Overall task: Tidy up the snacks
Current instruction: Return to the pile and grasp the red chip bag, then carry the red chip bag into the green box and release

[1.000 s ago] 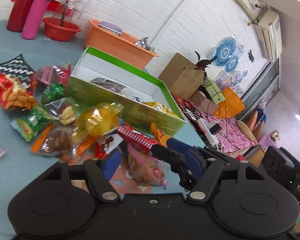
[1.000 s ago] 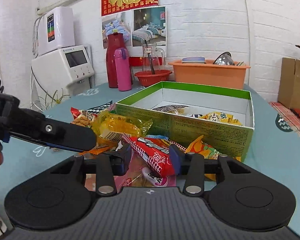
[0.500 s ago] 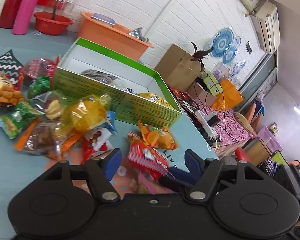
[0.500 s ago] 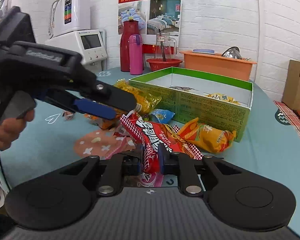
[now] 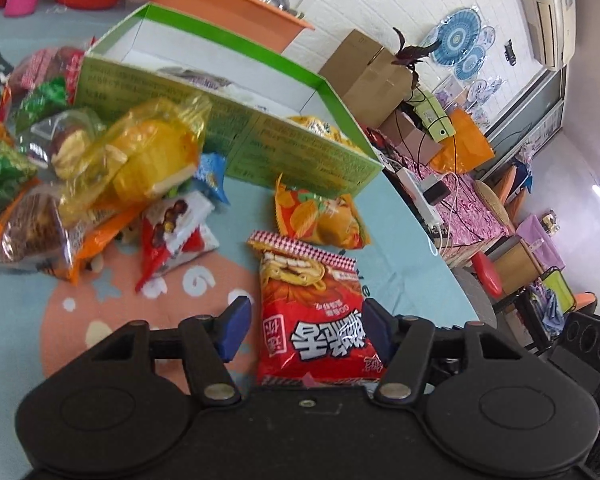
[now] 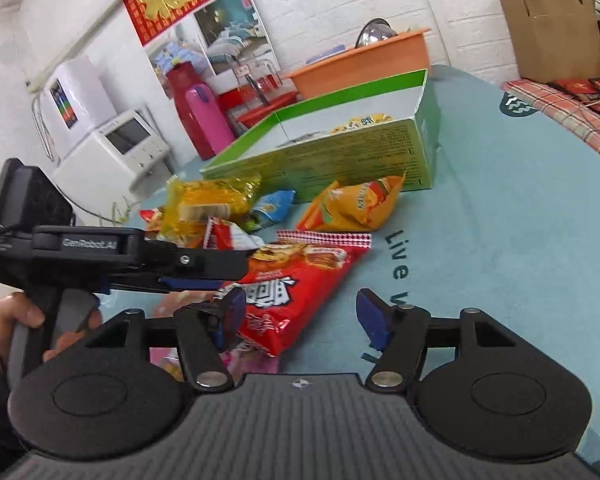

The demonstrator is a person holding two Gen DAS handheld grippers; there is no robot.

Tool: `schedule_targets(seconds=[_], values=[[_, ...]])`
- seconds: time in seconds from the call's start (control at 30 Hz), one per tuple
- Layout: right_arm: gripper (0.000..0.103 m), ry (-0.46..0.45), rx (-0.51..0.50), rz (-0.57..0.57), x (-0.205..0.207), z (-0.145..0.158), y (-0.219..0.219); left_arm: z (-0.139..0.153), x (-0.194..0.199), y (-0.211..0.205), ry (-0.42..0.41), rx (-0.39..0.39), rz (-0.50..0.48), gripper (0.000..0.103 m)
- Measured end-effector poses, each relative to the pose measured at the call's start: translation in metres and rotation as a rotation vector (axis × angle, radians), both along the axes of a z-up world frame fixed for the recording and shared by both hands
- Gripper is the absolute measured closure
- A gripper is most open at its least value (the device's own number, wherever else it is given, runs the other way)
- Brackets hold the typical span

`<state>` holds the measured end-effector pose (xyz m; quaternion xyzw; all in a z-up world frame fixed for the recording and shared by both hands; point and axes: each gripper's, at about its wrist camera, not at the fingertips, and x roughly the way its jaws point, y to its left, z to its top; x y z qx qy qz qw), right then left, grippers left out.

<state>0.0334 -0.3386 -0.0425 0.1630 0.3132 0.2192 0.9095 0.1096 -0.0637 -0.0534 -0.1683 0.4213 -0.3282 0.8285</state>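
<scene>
Landmark: the green box [image 5: 300, 148] is taken as reference; it is open-topped, with its long printed wall facing the snacks.
Red noodle packet [image 5: 316, 316]: laid flat on the counter [image 5: 412, 256], in front of the box's long wall and apart from it.
Left gripper [image 5: 304, 330]: the blue-padded fingers [image 5: 234, 328] are seen closing, one on each side of the red noodle packet's near end; the right pad is at the packet's edge, a gap is left at the left pad, so no grip is shown.
Right gripper [image 6: 302, 314]: the fingers are seen opening and stand wide; the packet's corner lies just by the left pad, the right pad is over bare counter, and nothing is held.
Orange chip bag [image 5: 320, 220]: placed between the red noodle packet and the box wall, touching the packet's far edge.
Snack heap [image 5: 100, 184]: a yellow cake packet [image 5: 152, 160] and mixed bags are piled at the box's left front corner, some pressed against its wall.
Box contents: a yellow packet [image 6: 360, 122] is seen inside at the right end; much of the white floor is left uncovered.
Counter edge: the rounded rim is seen to the right of the box's right end.
Open room: bare blue cloth [image 6: 500, 220] is left to the right of the box and packet.
Hand [image 6: 24, 316]: wrapped round the left gripper's handle.
</scene>
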Motion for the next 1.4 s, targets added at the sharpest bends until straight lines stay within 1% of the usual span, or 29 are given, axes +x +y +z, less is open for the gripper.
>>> schedule_targets(seconds=[0.03, 0.1, 0.17, 0.2, 0.23, 0.27, 0.3, 0.33, 0.37, 0.4, 0.47, 0.6, 0.7, 0.83, 0.9, 1.03, 1.23, 1.4], values=[[0.004, 0.007, -0.004, 0.001, 0.002, -0.002, 0.001, -0.002, 0.001, 0.001, 0.013, -0.009, -0.003, 0.014], [0.011, 0.019, 0.011, 0.017, 0.005, -0.006, 0.001, -0.004, 0.004, -0.001, 0.025, -0.016, -0.006, 0.014], [0.012, 0.024, 0.027, 0.022, 0.009, -0.008, 0.000, -0.006, 0.007, -0.004, 0.034, -0.019, -0.010, 0.015], [0.012, 0.029, 0.028, 0.020, 0.011, -0.009, 0.001, -0.007, 0.009, -0.006, 0.036, -0.025, -0.014, 0.020], [0.013, 0.034, 0.027, 0.017, 0.012, -0.011, 0.003, -0.008, 0.010, -0.007, 0.037, -0.028, -0.018, 0.034], [0.016, 0.026, 0.029, 0.015, 0.013, -0.012, 0.004, -0.010, 0.010, -0.008, 0.040, -0.027, -0.020, 0.054], [0.018, 0.018, 0.024, 0.019, 0.015, -0.012, 0.005, -0.011, 0.010, -0.008, 0.044, -0.029, -0.010, 0.056], [0.019, 0.010, 0.009, 0.017, 0.015, -0.012, 0.007, -0.011, 0.010, -0.008, 0.047, -0.028, 0.002, 0.064], [0.027, 0.006, -0.010, 0.011, 0.015, -0.011, 0.008, -0.011, 0.007, -0.007, 0.045, -0.020, 0.009, 0.068], [0.033, 0.005, -0.024, 0.008, 0.015, -0.010, 0.009, -0.009, 0.004, -0.007, 0.033, -0.015, 0.012, 0.069], [0.035, 0.003, -0.009, 0.008, 0.013, -0.006, 0.004, -0.001, -0.004, -0.008, 0.001, -0.011, 0.016, 0.072], [0.035, -0.079, -0.023, 0.010, 0.002, 0.015, 0.001, 0.021, -0.015, -0.007, -0.068, -0.039, 0.011, 0.073], [0.035, -0.152, -0.035, 0.005, 0.002, 0.032, -0.001, 0.041, -0.017, -0.009, -0.135, -0.055, 0.006, 0.073], [0.035, -0.232, -0.041, -0.015, 0.017, 0.051, -0.005, 0.065, -0.004, -0.015, -0.201, -0.076, 0.005, 0.072], [0.035, -0.267, -0.049, -0.031, 0.028, 0.058, -0.008, 0.074, 0.007, -0.021, -0.222, -0.083, 0.006, 0.072], [0.035, -0.285, -0.043, -0.061, 0.056, 0.063, -0.017, 0.082, 0.036, -0.032, -0.228, -0.090, 0.011, 0.072], [0.035, -0.267, -0.041, -0.094, 0.098, 0.061, -0.027, 0.080, 0.086, -0.045, -0.173, -0.115, 0.018, 0.072], [0.035, -0.252, -0.042, -0.112, 0.128, 0.057, -0.034, 0.078, 0.120, -0.056, -0.161, -0.111, 0.026, 0.071]])
